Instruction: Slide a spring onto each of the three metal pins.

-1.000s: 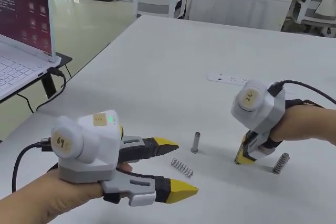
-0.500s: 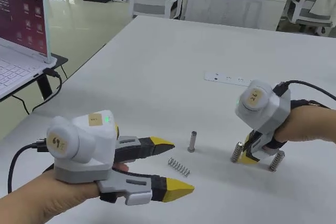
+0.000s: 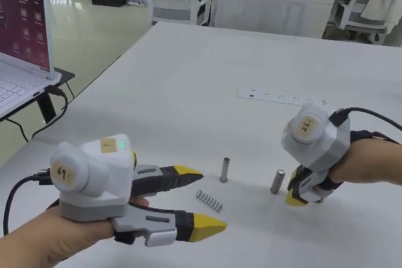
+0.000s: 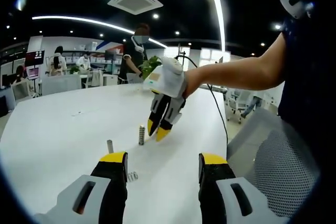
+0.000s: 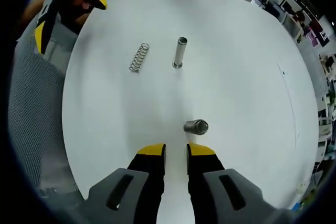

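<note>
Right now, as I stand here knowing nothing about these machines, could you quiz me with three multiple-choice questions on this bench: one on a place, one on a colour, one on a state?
1. Where is the loose spring?
A. Lying on the table, close to the bare pin
B. On the floor
C. Inside a box

2. What colour are the jaw tips of the left tool?
A. Red
B. Yellow
C. Green

3. In what state is the pin beside the right tool?
A. Bare
B. Toppled over
C. Upright with a spring around it

Answers:
1 A: the head view shows it flat on the white tabletop, just short of the bare pin.
2 B: both tips are yellow in the left gripper view.
3 C: coils wrap the standing pin in the head view.
</note>
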`<state>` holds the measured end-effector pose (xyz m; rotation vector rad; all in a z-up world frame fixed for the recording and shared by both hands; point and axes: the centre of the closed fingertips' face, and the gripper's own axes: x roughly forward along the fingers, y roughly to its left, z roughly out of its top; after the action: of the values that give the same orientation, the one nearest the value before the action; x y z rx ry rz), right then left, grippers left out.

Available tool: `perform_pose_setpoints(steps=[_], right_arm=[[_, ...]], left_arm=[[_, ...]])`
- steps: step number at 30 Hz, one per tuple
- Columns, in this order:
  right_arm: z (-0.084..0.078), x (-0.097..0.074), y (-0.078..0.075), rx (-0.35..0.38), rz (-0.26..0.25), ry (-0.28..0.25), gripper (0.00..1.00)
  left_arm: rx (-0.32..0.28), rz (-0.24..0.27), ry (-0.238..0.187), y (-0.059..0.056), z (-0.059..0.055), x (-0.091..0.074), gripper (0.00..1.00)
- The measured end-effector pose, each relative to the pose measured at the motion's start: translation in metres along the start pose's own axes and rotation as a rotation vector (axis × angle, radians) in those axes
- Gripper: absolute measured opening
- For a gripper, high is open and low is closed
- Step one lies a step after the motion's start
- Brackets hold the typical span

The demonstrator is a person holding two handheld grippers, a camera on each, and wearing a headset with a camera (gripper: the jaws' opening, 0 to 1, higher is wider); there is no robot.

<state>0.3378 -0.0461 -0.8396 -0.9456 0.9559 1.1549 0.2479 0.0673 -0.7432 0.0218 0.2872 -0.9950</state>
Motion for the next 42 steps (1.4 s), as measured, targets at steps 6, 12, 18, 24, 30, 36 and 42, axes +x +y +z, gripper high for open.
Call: perform_pose_setpoints(steps=[6, 12, 18, 24, 30, 36, 42], right_arm=[[0.004, -0.001, 0.017, 0.012, 0.013, -0.029, 0.13], [0.016, 0.000, 0.031, 0.001, 0.021, -0.055, 0.14], [0.034, 0.001, 0.042, -0.019, 0.034, -0.089, 0.14], [0.050, 0.004, 0.046, -0.022, 0.044, -0.122, 0.13], [0.068, 0.008, 0.050, -0.026, 0.054, -0.155, 0.14], [0.084, 0.013, 0.055, -0.033, 0.062, -0.181, 0.14], [0.095, 0.023, 0.058, -0.023, 0.078, -0.193, 0.14]], left_arm=[[0.001, -0.005, 0.004, -0.001, -0.001, 0.001, 0.49], [0.005, -0.006, 0.004, -0.001, -0.001, 0.002, 0.49], [0.007, -0.006, 0.007, -0.002, -0.001, 0.001, 0.49], [0.009, -0.008, 0.008, -0.002, -0.002, 0.001, 0.49], [0.007, -0.010, 0.010, -0.002, -0.002, 0.001, 0.49], [0.006, -0.008, 0.011, -0.002, -0.003, 0.001, 0.49], [0.006, -0.006, 0.011, -0.001, -0.003, 0.001, 0.49]])
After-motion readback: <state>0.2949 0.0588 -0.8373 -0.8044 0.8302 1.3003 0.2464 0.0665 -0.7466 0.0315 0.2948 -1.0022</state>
